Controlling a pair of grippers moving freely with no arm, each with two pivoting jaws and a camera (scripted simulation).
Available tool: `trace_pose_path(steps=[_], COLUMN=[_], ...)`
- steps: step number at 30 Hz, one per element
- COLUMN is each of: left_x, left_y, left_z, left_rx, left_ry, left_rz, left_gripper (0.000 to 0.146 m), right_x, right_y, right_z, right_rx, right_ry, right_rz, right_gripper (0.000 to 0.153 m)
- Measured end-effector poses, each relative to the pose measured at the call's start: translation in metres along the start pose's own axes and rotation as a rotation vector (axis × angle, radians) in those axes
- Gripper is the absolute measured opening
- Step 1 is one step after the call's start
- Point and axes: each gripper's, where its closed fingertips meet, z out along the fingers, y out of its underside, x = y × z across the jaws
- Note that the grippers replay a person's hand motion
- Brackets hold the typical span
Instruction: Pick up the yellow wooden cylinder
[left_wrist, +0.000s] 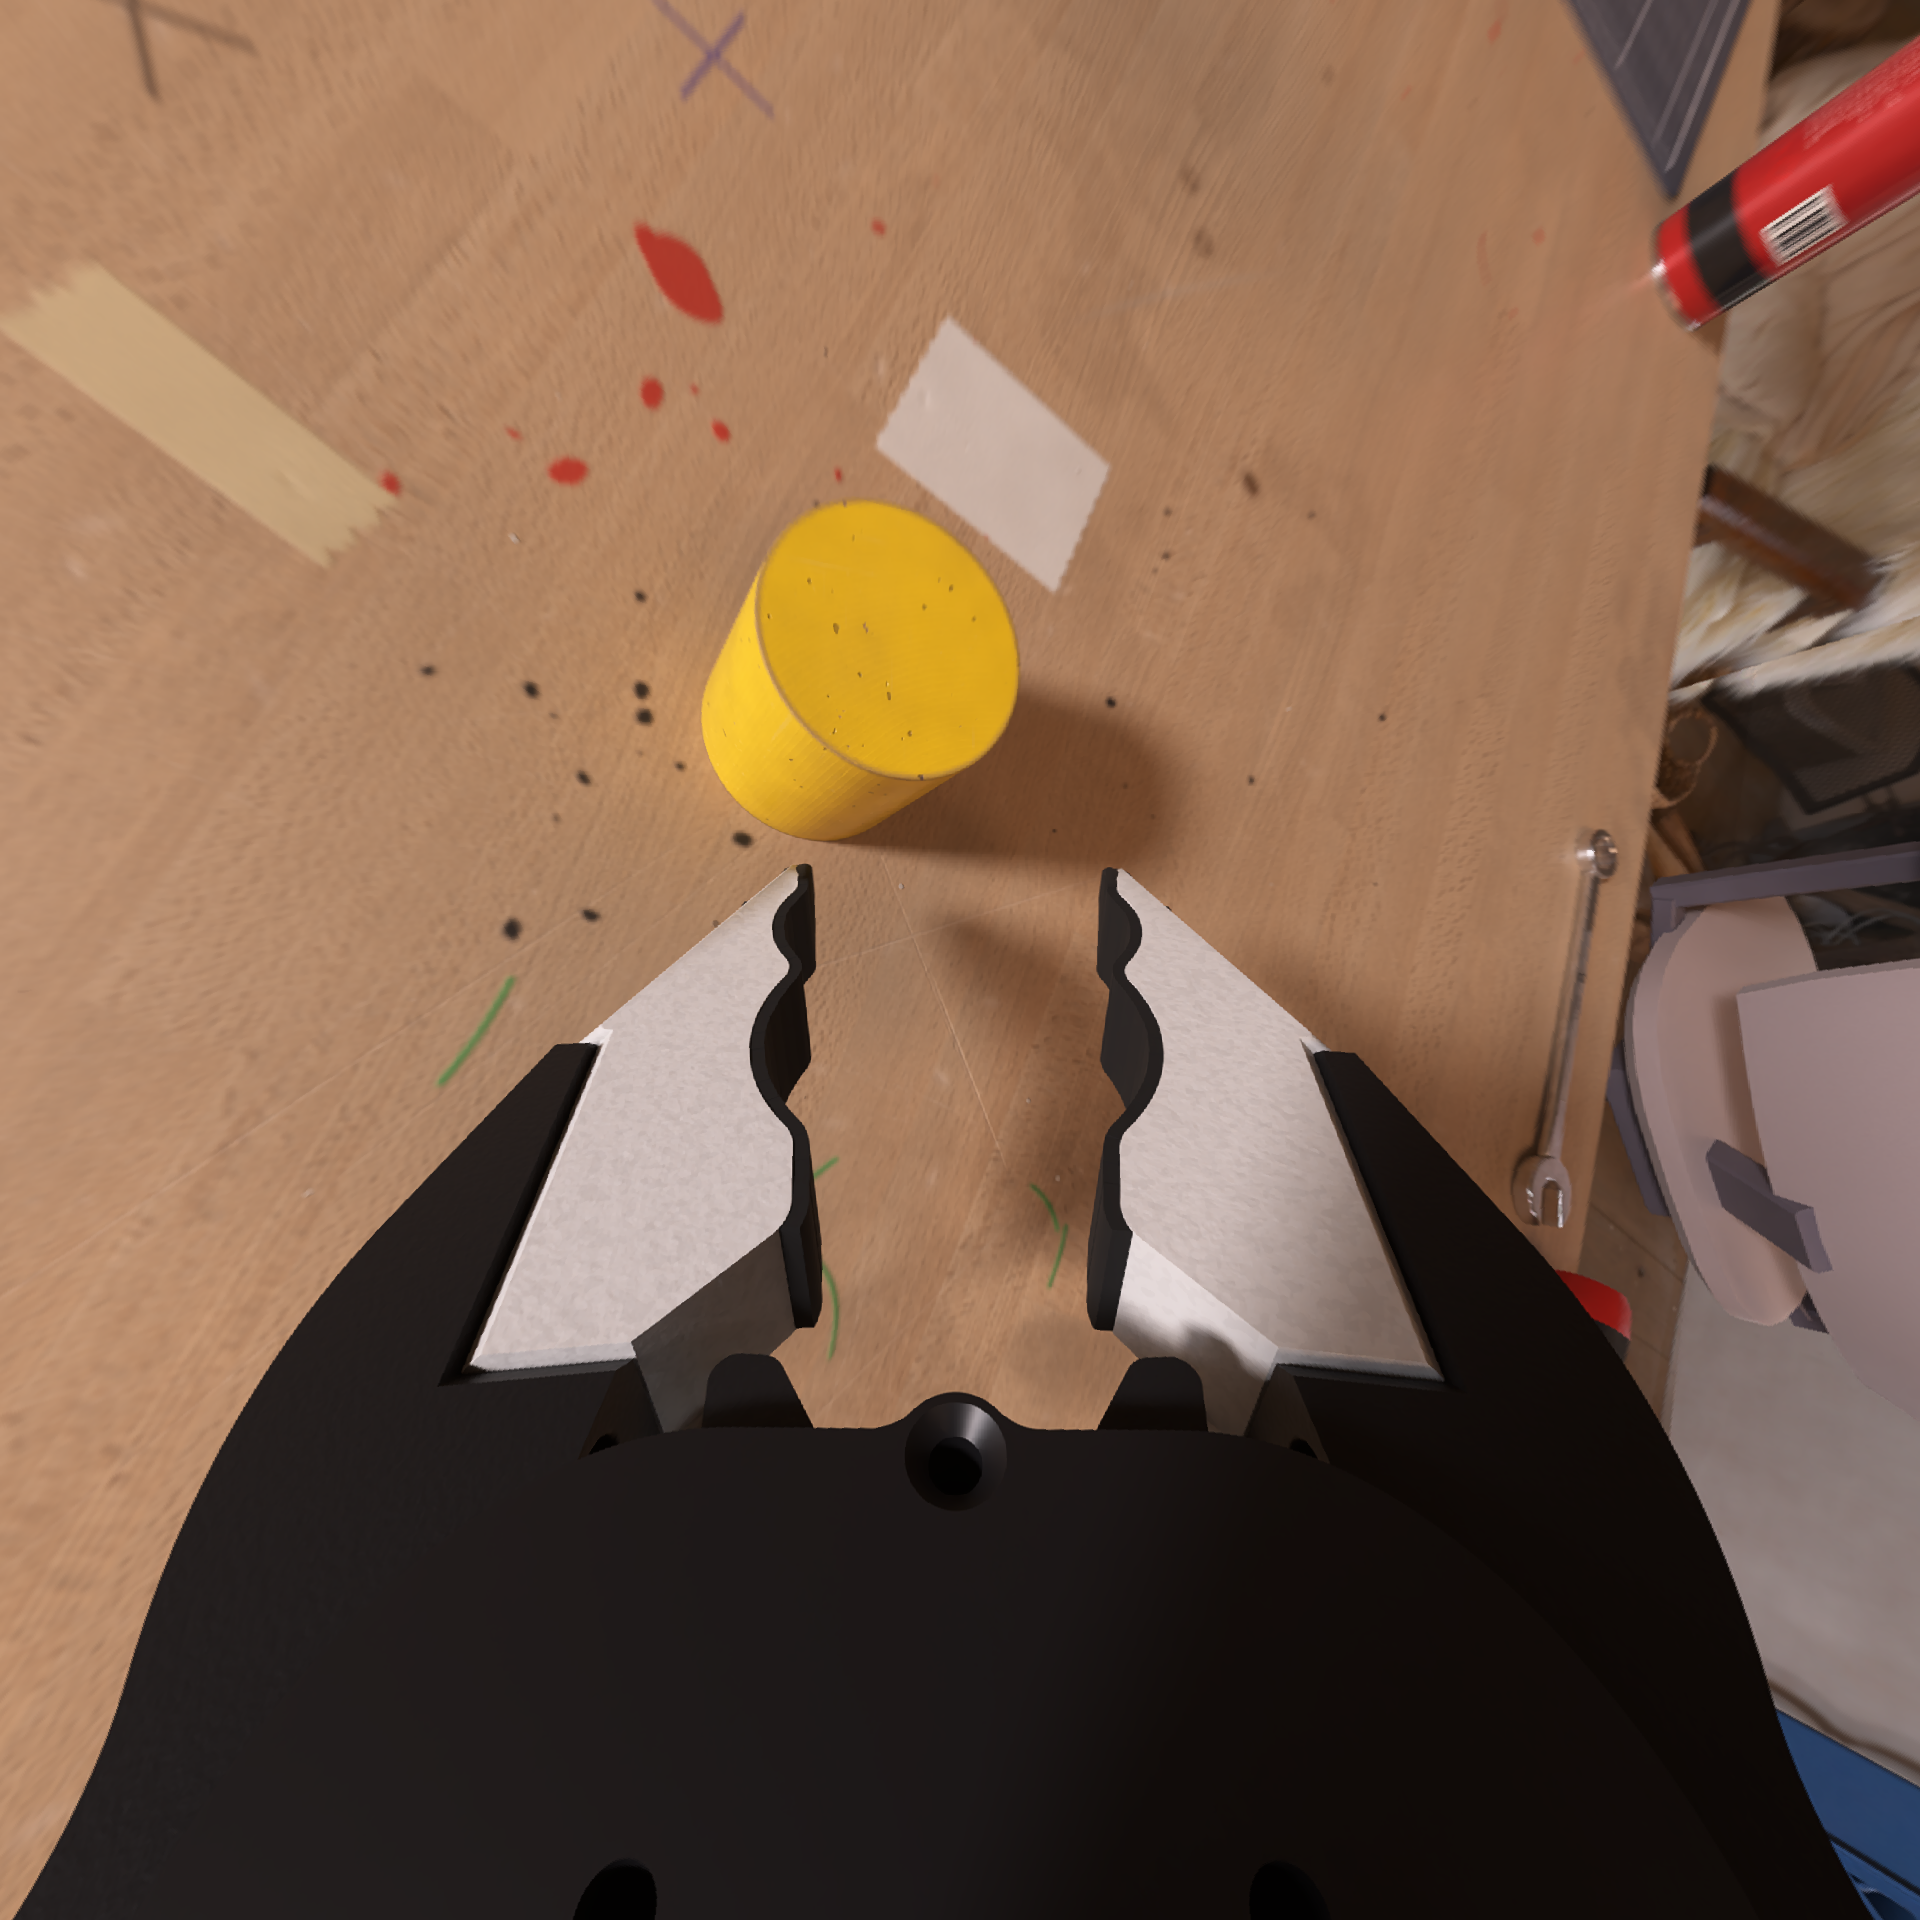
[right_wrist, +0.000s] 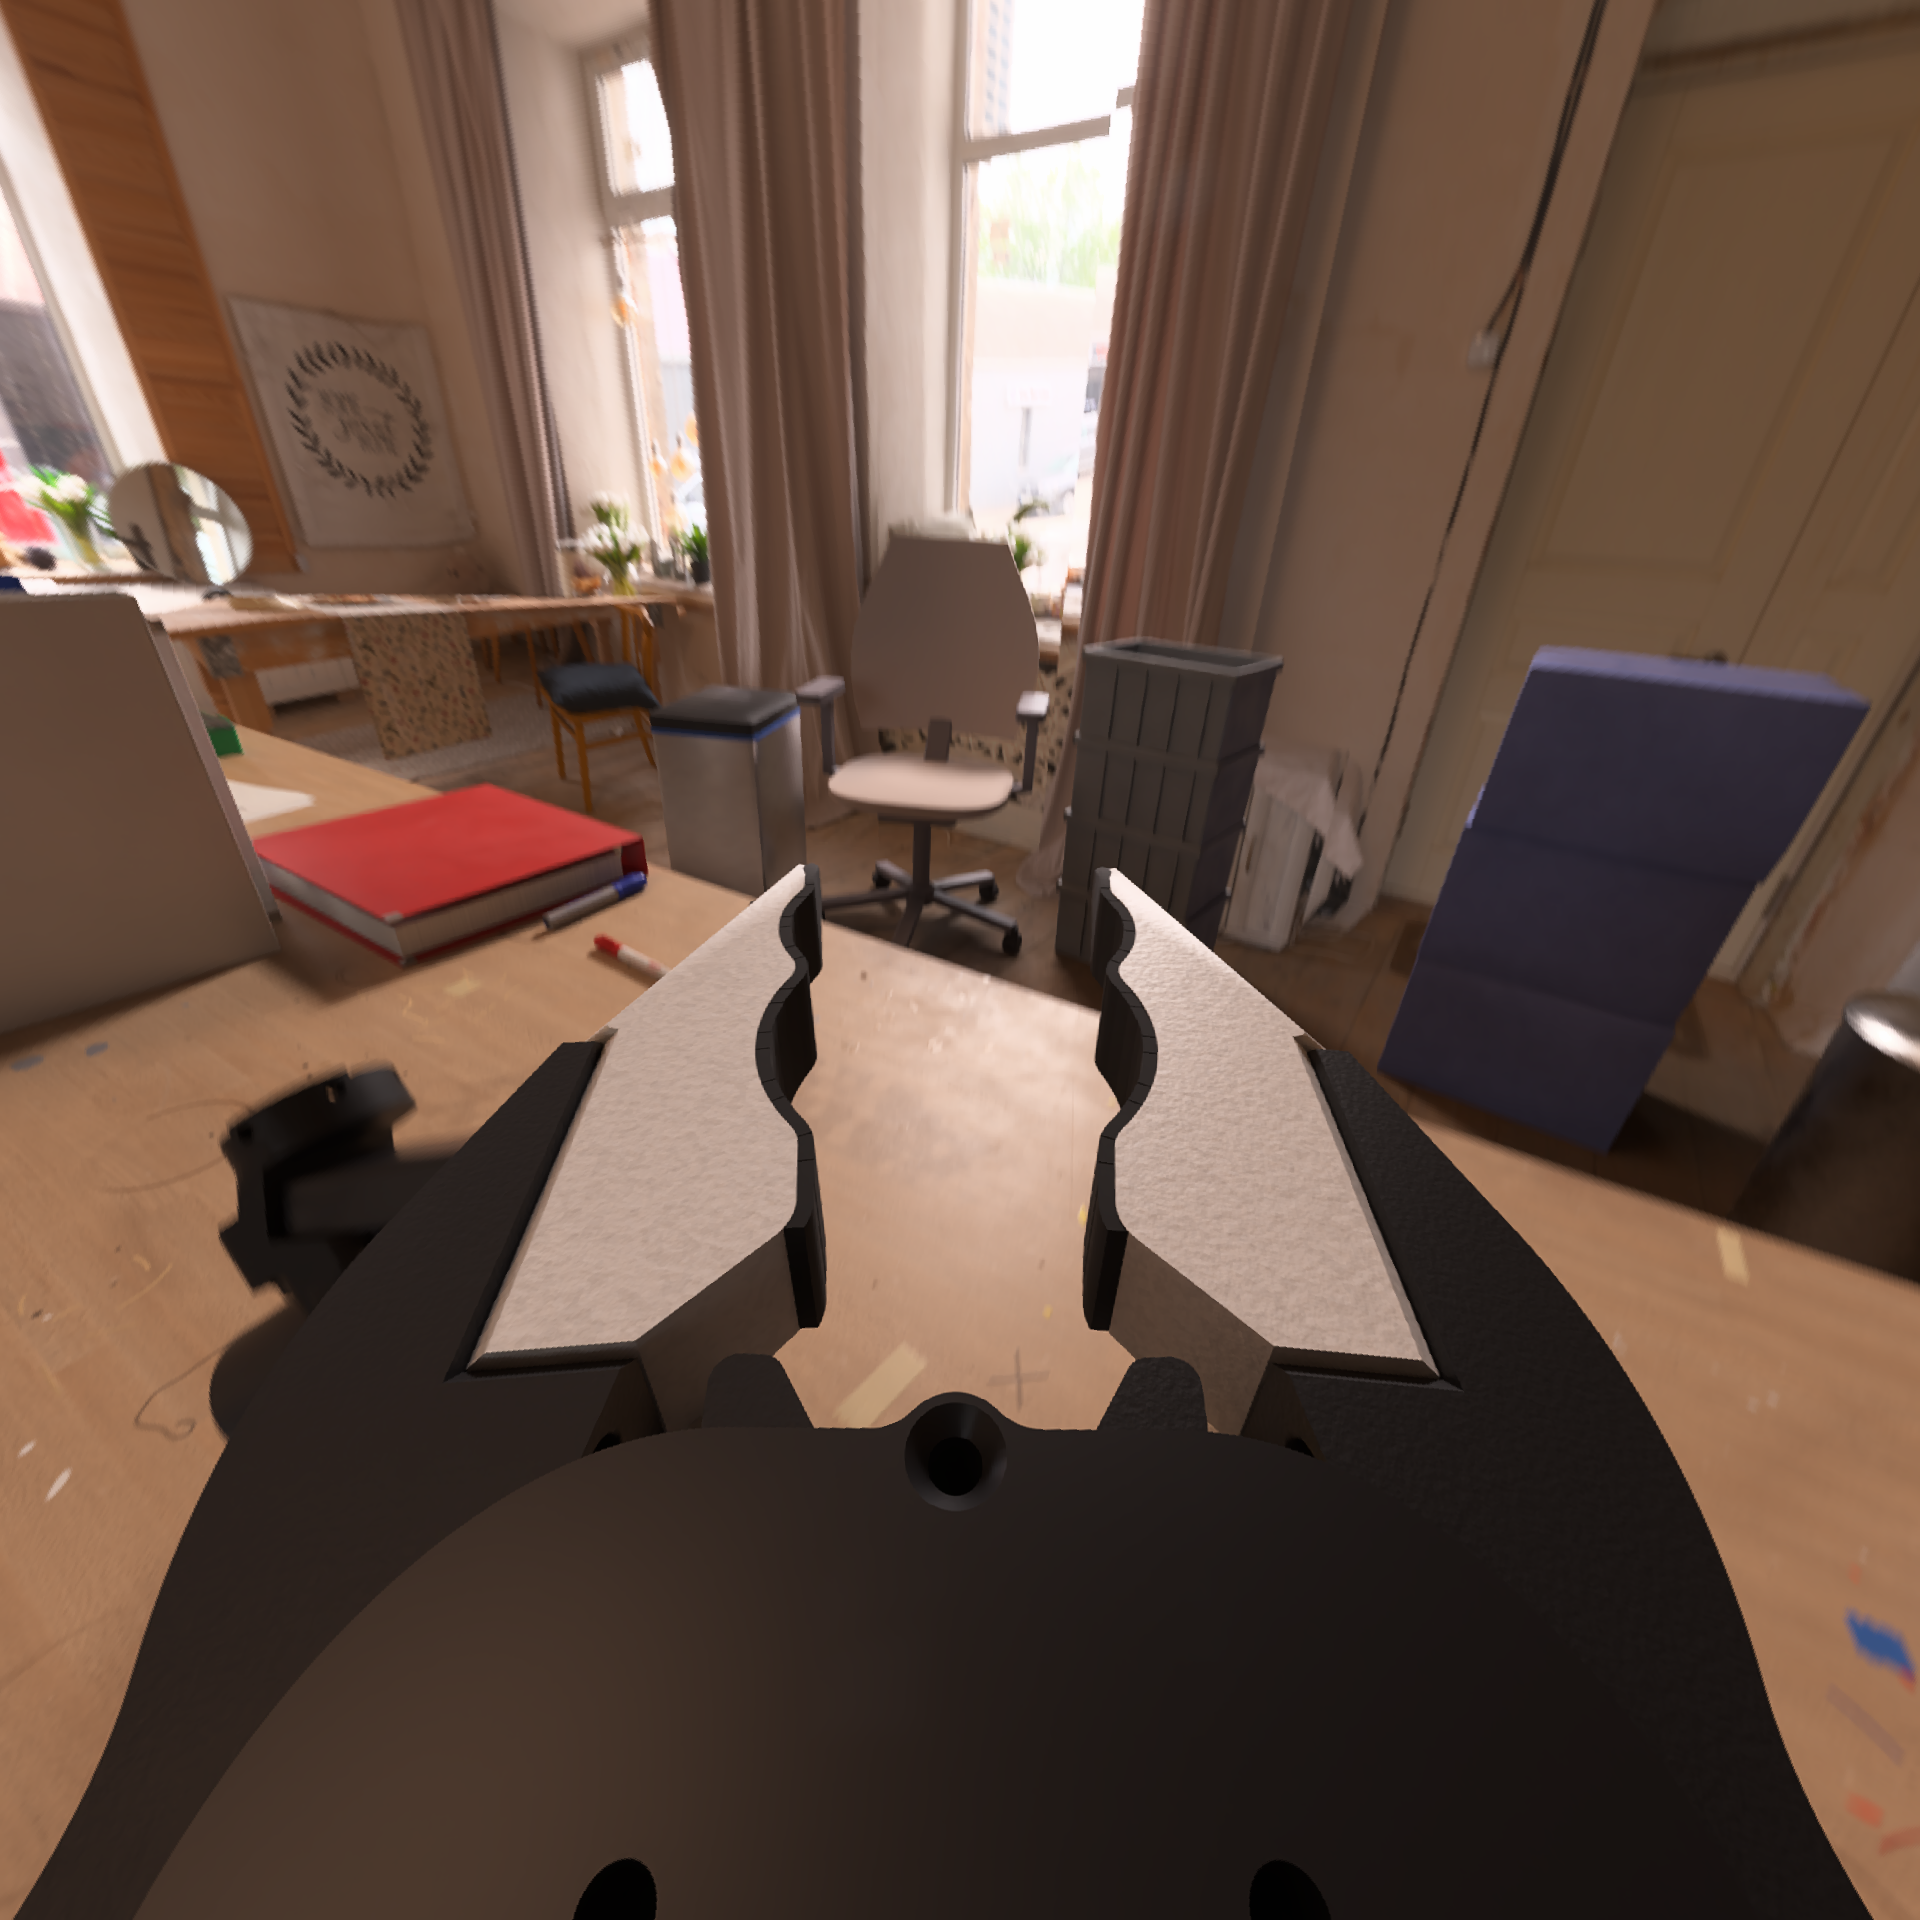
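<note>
Paint-flecked wooden bench (left_wrist: 312, 1039) | yellow wooden cylinder (left_wrist: 862, 670) upright, just ahead of left gripper (left_wrist: 956, 883), slightly left of centre | jaws spread, empty | right gripper (right_wrist: 956, 883) spread, faces room.

Bright daylight, wide-angle bending at the edges.
The windows (right_wrist: 1039, 260) glare white; the yellow wooden cylinder (left_wrist: 862, 665) throws a soft shadow rightward; surrounding tabletop (left_wrist: 312, 831) smears.

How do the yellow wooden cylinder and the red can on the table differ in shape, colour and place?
The yellow wooden cylinder is short, wide and plain yellow; the red can is long, slim and red with a black band. The cylinder stands mid-table ahead of the open left hand-held gripper; the can lies at the table's edge. Both are round-bodied and ungripped.
</note>
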Motion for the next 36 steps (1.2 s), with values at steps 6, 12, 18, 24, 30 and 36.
trace_pose_path(steps=[6, 12, 18, 24, 30, 36], left_x=[-0.011, -0.066, -0.148, -0.178, -0.196, -0.197], left_y=[-0.054, -0.167, -0.208, -0.204, -0.19, -0.186], left_z=[-0.128, -0.275, -0.272, -0.256, -0.237, -0.236], left_rx=[0.351, 0.594, 0.418, 0.343, 0.235, 0.219], left_ry=[-0.091, -0.423, -0.347, -0.284, -0.282, -0.214], left_rz=[0.131, 0.521, 0.439, 0.452, 0.548, 0.581], left_gripper=[0.048, 0.0, 0.0, 0.0, 0.0, 0.0], right_x=[-0.028, -0.068, -0.074, -0.07, -0.074, -0.074], right_y=[0.167, 0.264, 0.287, 0.303, 0.316, 0.32], right_z=[-0.011, -0.01, -0.013, -0.018, -0.016, -0.016], right_rx=[-0.414, -0.689, -0.788, -0.853, -0.896, -0.893], right_ry=[0.115, 0.097, 0.154, 0.193, 0.177, 0.177], right_rz=[0.016, 0.112, 0.055, 0.03, 0.033, 0.049], right_gripper=[0.082, 0.106, 0.119, 0.124, 0.123, 0.122])
